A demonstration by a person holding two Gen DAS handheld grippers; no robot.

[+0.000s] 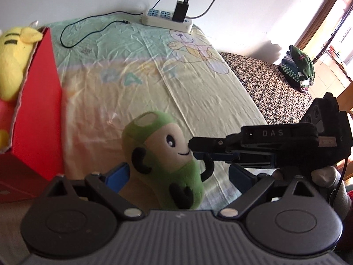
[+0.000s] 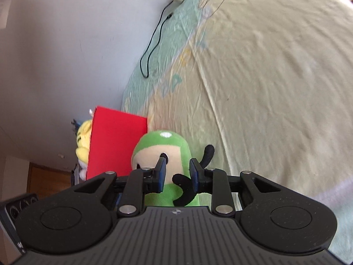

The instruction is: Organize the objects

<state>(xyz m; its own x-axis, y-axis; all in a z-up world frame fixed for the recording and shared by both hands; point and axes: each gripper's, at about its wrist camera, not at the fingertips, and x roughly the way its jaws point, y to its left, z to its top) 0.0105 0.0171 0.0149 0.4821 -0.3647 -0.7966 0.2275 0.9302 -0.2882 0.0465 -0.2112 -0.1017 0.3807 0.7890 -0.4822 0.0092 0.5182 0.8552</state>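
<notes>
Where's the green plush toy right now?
The green plush toy lies on the bedsheet just right of the red box in the left wrist view, between the left gripper's open jaws.

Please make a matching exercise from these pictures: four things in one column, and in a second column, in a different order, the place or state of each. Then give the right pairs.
1. green plush toy
2. yellow plush toy
3. power strip
4. left gripper

A. at the far edge of the bed, by the wall
B. jaws wide, one on each side of a toy
C. inside the red box
D. on the sheet between both grippers

Pairs: 1-D, 2-C, 3-A, 4-B
</notes>
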